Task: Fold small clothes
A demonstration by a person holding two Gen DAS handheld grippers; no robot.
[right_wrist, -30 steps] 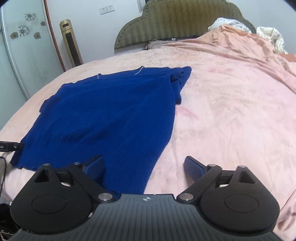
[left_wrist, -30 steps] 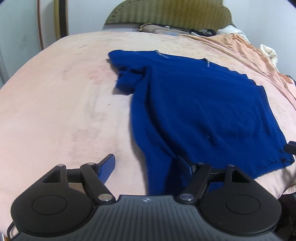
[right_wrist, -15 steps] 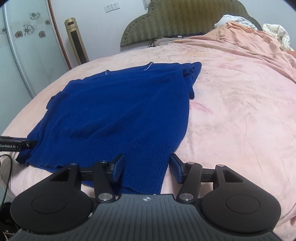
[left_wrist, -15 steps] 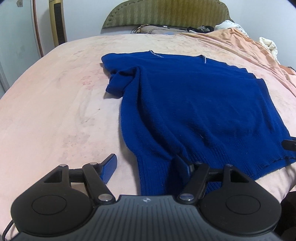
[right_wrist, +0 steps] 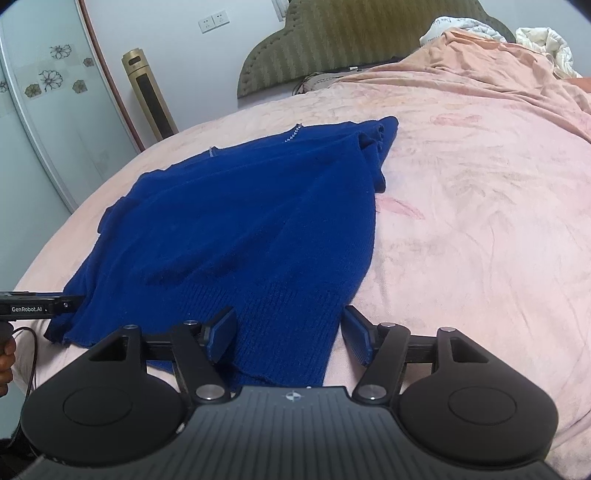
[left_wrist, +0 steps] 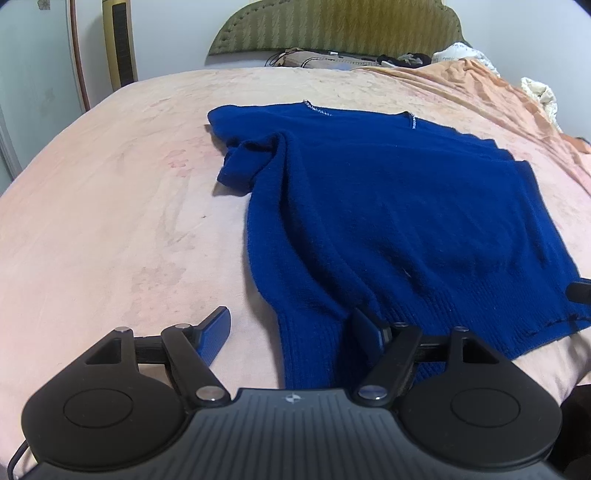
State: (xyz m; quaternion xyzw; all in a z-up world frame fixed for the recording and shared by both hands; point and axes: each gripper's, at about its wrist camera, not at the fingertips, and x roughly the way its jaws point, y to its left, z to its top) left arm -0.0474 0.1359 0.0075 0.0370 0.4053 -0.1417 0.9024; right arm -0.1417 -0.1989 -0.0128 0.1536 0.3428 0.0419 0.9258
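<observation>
Spread flat across the near half of the bed, the blue sweater (left_wrist: 388, 206) lies with its ribbed hem toward both cameras and its beaded neckline toward the headboard; one short sleeve is bunched in a soft fold at its far corner. The knit is fine and fuzzy, with coarser ribbing along the hem. The left gripper (left_wrist: 291, 328) stands wide, one finger on bare bedcover, the other over the hem corner, pads not pressing. The right gripper (right_wrist: 290, 328) straddles the opposite hem corner; its jaws have just been opening from a narrower set, with cloth between them but not clamped. The bedcover (left_wrist: 110, 206) is a plush, peach-pink fabric, faintly mottled and lightly creased, rumpling into ridges at the far side. Behind it rises a scalloped, olive, ribbed headboard (right_wrist: 354, 40). A tall gold tower appliance (right_wrist: 149, 96) stands by the white wall, beside a pale panel with flower decals (right_wrist: 48, 77). Wall sockets (right_wrist: 212, 20) sit above.
</observation>
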